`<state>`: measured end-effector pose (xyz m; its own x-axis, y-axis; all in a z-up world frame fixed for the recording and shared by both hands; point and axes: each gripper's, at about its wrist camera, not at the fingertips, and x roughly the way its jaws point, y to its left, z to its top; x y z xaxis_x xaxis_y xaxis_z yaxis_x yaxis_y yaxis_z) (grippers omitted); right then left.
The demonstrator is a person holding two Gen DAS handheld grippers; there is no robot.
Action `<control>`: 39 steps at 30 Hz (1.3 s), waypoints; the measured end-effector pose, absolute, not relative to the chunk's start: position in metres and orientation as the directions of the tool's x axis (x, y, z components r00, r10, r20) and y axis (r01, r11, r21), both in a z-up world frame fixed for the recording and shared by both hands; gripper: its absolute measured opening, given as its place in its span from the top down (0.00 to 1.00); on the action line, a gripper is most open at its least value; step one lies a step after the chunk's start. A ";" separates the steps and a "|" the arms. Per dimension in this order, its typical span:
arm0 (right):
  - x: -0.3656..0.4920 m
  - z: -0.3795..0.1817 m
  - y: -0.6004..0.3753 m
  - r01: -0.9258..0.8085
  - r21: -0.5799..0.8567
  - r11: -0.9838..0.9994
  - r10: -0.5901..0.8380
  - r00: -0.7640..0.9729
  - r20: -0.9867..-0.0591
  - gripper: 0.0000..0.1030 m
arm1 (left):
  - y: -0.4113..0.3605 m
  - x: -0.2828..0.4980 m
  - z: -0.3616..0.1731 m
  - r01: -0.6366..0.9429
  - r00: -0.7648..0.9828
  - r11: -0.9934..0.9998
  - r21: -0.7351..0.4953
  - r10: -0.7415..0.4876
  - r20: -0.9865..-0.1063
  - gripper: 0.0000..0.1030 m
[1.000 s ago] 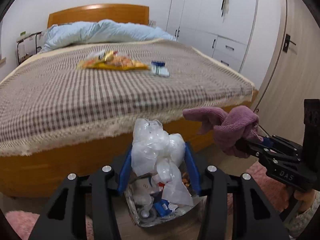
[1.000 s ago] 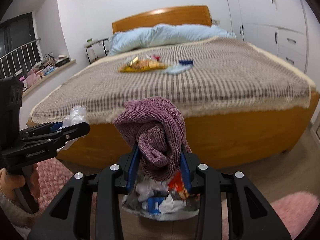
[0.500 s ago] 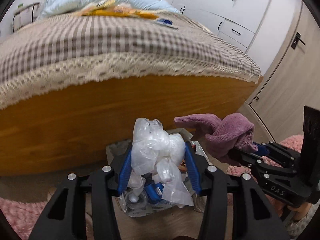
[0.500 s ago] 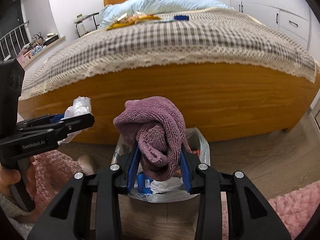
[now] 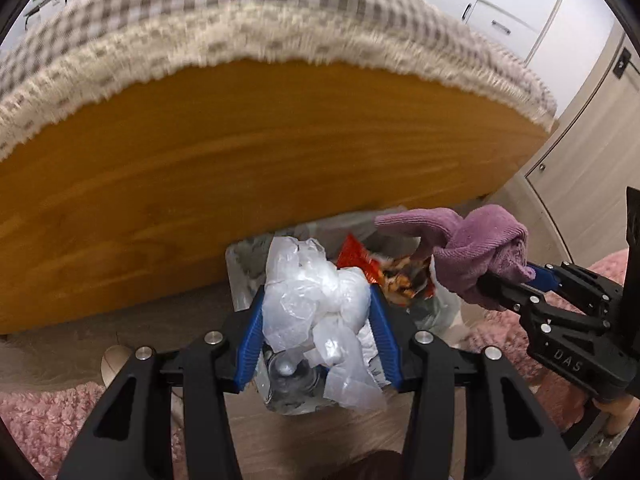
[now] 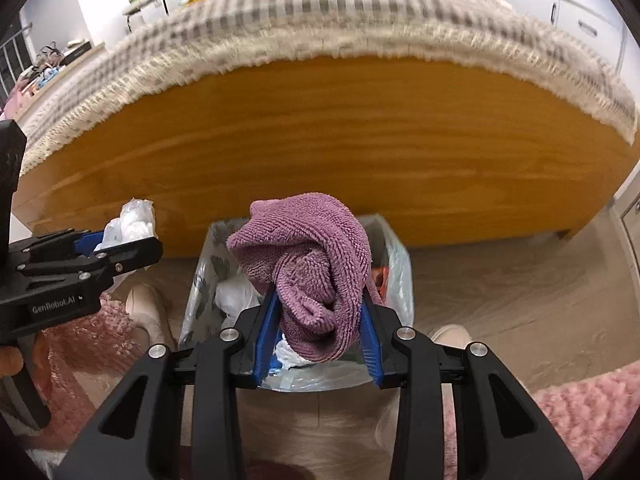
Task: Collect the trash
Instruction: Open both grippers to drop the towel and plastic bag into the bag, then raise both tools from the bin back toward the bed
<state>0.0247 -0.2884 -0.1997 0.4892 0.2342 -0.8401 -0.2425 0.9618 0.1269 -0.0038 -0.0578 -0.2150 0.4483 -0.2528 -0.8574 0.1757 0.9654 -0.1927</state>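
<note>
Your left gripper (image 5: 318, 320) points forward and down over the trash bin (image 6: 200, 272), its blue pads (image 5: 250, 344) clamped on a wad of clear crumpled plastic (image 5: 312, 304). The wad bulges above the fingertips, and loose film hangs below them over the bin opening.

Your right gripper (image 6: 318, 320) sits level with the left one, to its right, aimed into the same bin. Its jaws are closed on a bunched purple terry towel (image 6: 308, 264), which rises above the pads and droops over the bin mouth.

The bin stands on the wood-look floor (image 6: 500, 300) just in front of the wooden bed frame (image 5: 240, 152). It is lined with a clear bag. Inside you can see a red snack wrapper (image 5: 360, 260), white crumpled plastic (image 6: 236, 294) and a clear round container (image 5: 286, 372). Pink shaggy rugs (image 6: 580, 404) lie on either side of the bin.
</note>
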 end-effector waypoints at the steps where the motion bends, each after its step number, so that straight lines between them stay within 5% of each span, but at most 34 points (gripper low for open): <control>1: 0.027 -0.203 -0.288 -0.242 0.129 0.962 0.234 0.478 -0.847 0.65 | -0.060 -0.001 -0.219 0.170 0.434 0.966 -0.193 -0.250 -0.866 0.55; 14: 0.063 -0.224 -0.266 -0.217 0.124 0.968 0.198 0.361 -0.911 0.61 | -0.069 0.026 -0.243 0.134 0.344 0.956 -0.260 -0.291 -0.893 0.55; 17: 0.065 -0.225 -0.266 -0.204 0.149 0.968 0.213 0.340 -0.916 0.49 | -0.062 0.028 -0.247 0.111 0.321 0.951 -0.290 -0.311 -0.895 0.54; 19: 0.065 -0.222 -0.264 -0.205 0.108 0.973 0.177 0.358 -0.917 0.29 | -0.058 0.027 -0.248 0.096 0.310 0.950 -0.296 -0.312 -0.898 0.37; 24: 0.064 -0.222 -0.268 -0.187 0.062 0.980 0.130 0.375 -0.918 0.16 | -0.044 0.025 -0.244 0.022 0.342 0.963 -0.270 -0.261 -0.903 0.07; 39: 0.065 -0.224 -0.273 -0.183 0.086 0.979 0.147 0.351 -0.925 0.08 | -0.043 0.020 -0.244 0.017 0.328 0.971 -0.239 -0.231 -0.916 0.07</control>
<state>0.0645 -0.2728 -0.2235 0.3513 0.1473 -0.9246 -0.1832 0.9793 0.0863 0.0205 -0.0428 -0.2439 0.3285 -0.2313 -0.9158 0.0169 0.9708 -0.2392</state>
